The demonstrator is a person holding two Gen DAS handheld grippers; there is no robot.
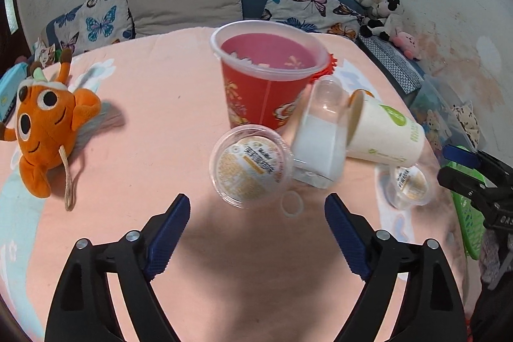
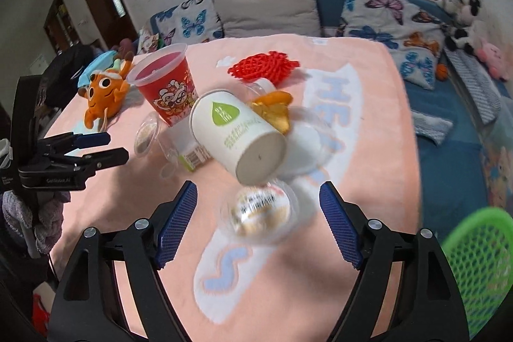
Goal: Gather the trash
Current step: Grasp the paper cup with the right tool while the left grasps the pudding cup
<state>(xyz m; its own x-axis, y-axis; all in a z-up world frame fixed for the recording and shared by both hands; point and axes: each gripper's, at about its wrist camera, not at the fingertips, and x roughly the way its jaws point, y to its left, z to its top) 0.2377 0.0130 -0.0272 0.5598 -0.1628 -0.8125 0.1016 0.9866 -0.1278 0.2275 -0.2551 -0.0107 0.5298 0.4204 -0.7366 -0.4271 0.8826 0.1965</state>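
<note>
- Left gripper (image 1: 256, 226) is spread wide with nothing between its fingers, just short of a small clear lidded cup (image 1: 250, 164).
- Right gripper (image 2: 258, 213) gapes equally wide, empty, around a second small lidded cup (image 2: 259, 210) without touching it.
- Beyond lie a tipped white paper cup (image 2: 237, 137) and an upright red tub (image 1: 266, 76) on the pink blanket (image 1: 144, 117).
- Green basket (image 2: 481, 262) sits at right.

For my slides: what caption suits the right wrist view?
Open right gripper approaching a clear pudding cup below a tipped paper cup.

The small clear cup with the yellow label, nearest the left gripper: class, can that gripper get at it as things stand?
Probably yes. The left gripper is open, and the small clear cup lies just ahead with bare cloth between.
</note>
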